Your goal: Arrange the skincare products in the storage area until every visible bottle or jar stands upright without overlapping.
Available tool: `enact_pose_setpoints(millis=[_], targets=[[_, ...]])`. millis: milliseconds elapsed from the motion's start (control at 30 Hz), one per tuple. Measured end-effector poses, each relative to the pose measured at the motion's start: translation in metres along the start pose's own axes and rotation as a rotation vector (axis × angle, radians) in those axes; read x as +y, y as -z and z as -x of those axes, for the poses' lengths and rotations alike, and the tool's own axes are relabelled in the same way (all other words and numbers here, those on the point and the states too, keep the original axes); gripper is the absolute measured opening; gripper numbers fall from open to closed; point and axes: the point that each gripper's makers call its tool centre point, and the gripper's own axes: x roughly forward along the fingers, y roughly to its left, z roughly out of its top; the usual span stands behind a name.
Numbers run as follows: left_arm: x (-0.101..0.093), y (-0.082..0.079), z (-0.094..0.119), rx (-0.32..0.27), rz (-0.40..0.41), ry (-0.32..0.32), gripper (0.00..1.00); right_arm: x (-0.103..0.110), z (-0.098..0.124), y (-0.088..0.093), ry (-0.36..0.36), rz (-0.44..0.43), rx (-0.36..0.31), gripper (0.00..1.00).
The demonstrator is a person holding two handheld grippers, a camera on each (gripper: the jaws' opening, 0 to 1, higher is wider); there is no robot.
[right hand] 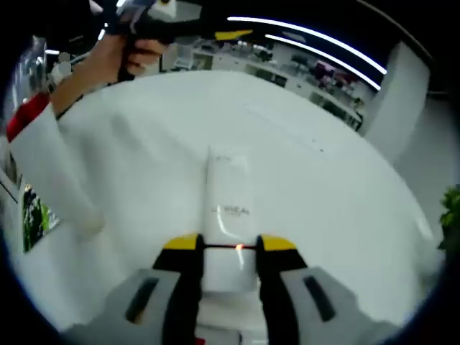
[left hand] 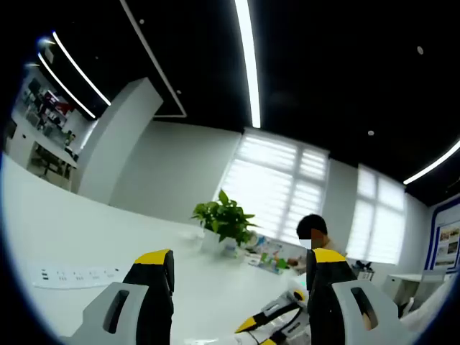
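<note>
In the right gripper view a white skincare tube [right hand: 230, 194] with grey lettering points away from me over the white table [right hand: 323, 187]. My right gripper [right hand: 228, 246] is shut on its near end, with yellow-tipped jaws pressed on both sides. My left gripper [right hand: 154, 18] hangs at the far top left of that view, held by a hand [right hand: 136, 50]. In the left gripper view my left gripper [left hand: 241, 262] stands wide open with nothing between its fingers and looks up across the room. Low between its jaws shows a yellow-and-white part of the other gripper [left hand: 272, 316].
A white sleeve with a red cuff [right hand: 32, 129] crosses the left of the right gripper view. A white power strip [left hand: 79, 275] lies on the table. A potted green plant [left hand: 224, 219] and small items [left hand: 269, 257] stand at the far edge, where a person [left hand: 313, 233] sits.
</note>
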Motion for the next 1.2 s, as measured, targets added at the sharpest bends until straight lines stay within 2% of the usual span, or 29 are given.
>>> enact_pose_setpoints(millis=[67,133,200,233,300,400,533,633,700,733,800,900,1067,1200], targets=[[-0.001,-0.005,0.001,-0.011,-0.001,0.002,0.77,0.001,0.0,0.001,-0.043,-0.024,-0.013,0.3],[-0.001,-0.009,0.003,-0.019,-0.004,0.001,0.77,0.001,0.002,0.001,-0.091,-0.096,-0.033,0.3],[-0.003,-0.016,0.004,-0.041,0.033,0.008,0.77,0.001,0.004,0.001,-0.108,-0.16,-0.055,0.3],[-0.008,-0.021,0.005,-0.058,0.056,0.027,0.77,0.0,0.005,0.001,-0.112,-0.161,-0.071,0.3],[-0.014,-0.027,0.007,-0.065,0.042,0.034,0.77,0.003,0.008,0.004,-0.121,-0.175,-0.078,0.3],[-0.015,-0.03,0.008,-0.061,-0.039,0.016,0.77,0.008,0.012,0.009,-0.137,-0.174,-0.063,0.29],[-0.015,-0.038,0.009,-0.093,0.004,0.033,0.78,0.008,0.018,0.01,-0.148,-0.179,-0.087,0.29],[-0.013,-0.037,0.009,-0.096,0.018,0.032,0.78,0.013,0.019,0.014,-0.155,-0.182,-0.093,0.29],[-0.011,-0.036,0.008,-0.093,0.019,0.028,0.78,0.016,0.018,0.018,-0.145,-0.103,-0.074,0.29],[-0.01,-0.035,0.007,-0.091,0.017,0.025,0.78,0.016,0.017,0.018,-0.14,-0.123,-0.076,0.29],[-0.009,-0.034,0.008,-0.089,0.018,0.022,0.78,0.015,0.017,0.018,-0.126,-0.093,-0.064,0.29],[-0.01,-0.035,0.008,-0.092,0.022,0.025,0.78,0.013,0.014,0.021,-0.122,-0.096,-0.056,0.29],[-0.008,-0.035,0.008,-0.097,0.032,0.027,0.78,0.009,0.013,0.019,-0.155,-0.156,-0.115,0.29],[-0.009,-0.033,0.008,-0.098,0.058,0.032,0.78,0.012,0.013,0.018,-0.146,-0.132,-0.101,0.29]])
